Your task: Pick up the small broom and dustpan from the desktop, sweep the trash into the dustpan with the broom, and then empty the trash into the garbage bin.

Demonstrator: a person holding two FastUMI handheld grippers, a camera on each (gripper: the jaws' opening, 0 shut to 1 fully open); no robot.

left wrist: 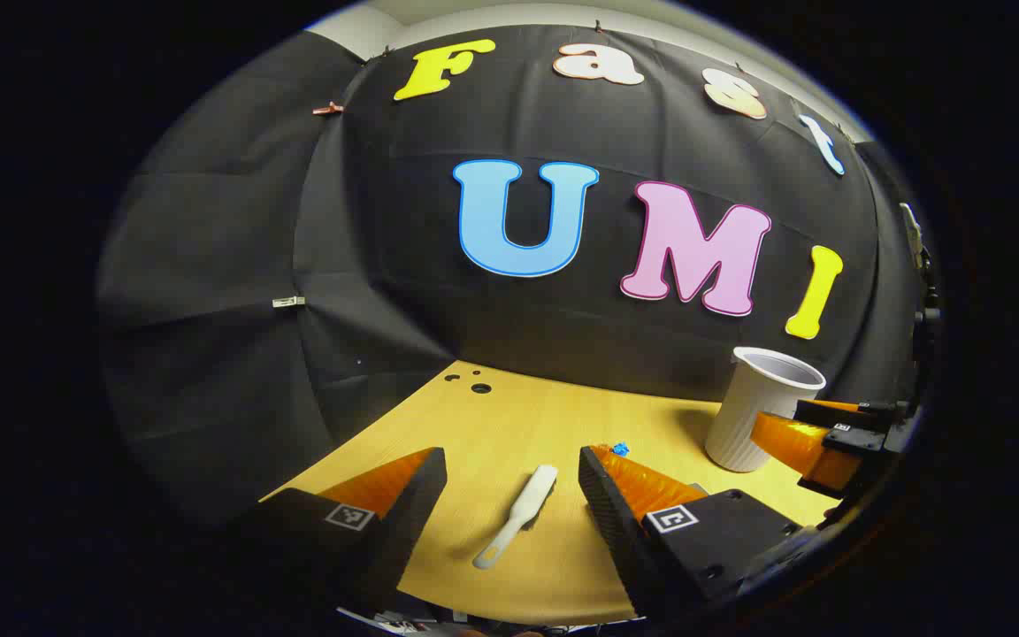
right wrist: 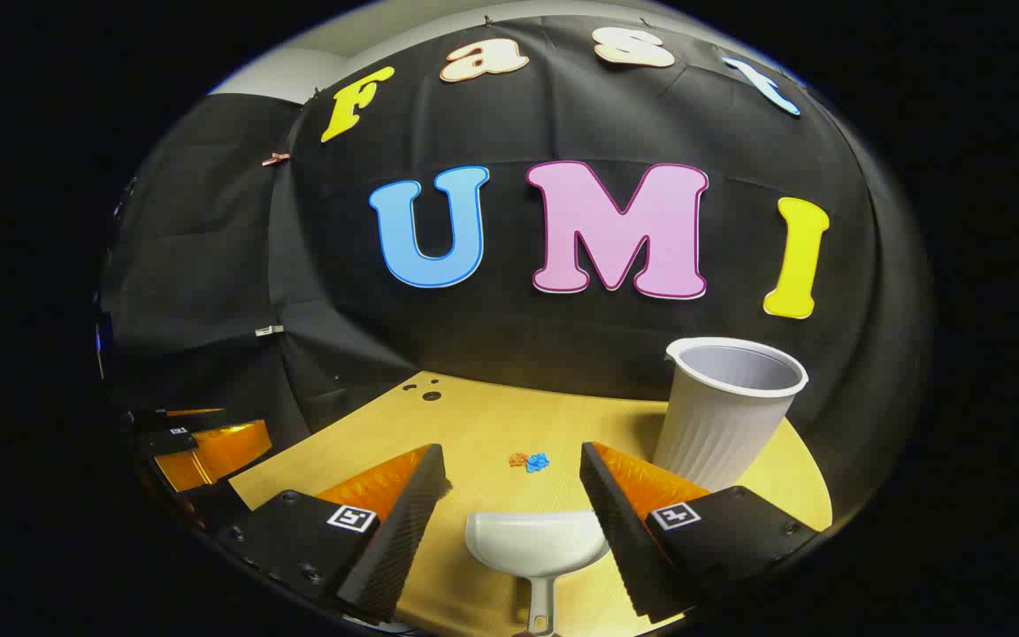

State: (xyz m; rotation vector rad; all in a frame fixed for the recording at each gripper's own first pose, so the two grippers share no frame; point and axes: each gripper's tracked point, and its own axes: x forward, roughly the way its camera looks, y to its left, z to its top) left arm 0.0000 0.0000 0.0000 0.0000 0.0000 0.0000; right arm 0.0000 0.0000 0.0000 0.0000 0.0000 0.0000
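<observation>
**Grippers apart above broom and dustpan, neither grasped**

Left gripper view: left gripper (left wrist: 512,469) at bottom centre, fingers spread wide, nothing between the pads. Small broom (left wrist: 518,516) lies flat on the yellow desktop (left wrist: 509,416) in the gap between the fingers, touching neither, handle end toward the bottom of the frame. Bit of blue trash (left wrist: 621,448) just beside the right-hand fingertip. White ribbed cup (left wrist: 757,411) stands upright at right, mouth open. Other gripper at the far right edge, beside the cup.

Right gripper view: right gripper (right wrist: 514,467) also open. White dustpan (right wrist: 536,544) sits low centre between the fingers, handle pointing to the bottom edge; contact with the right-hand finger cannot be told. Orange and blue scraps lie above the pan, apart from it. Cup at right.
</observation>
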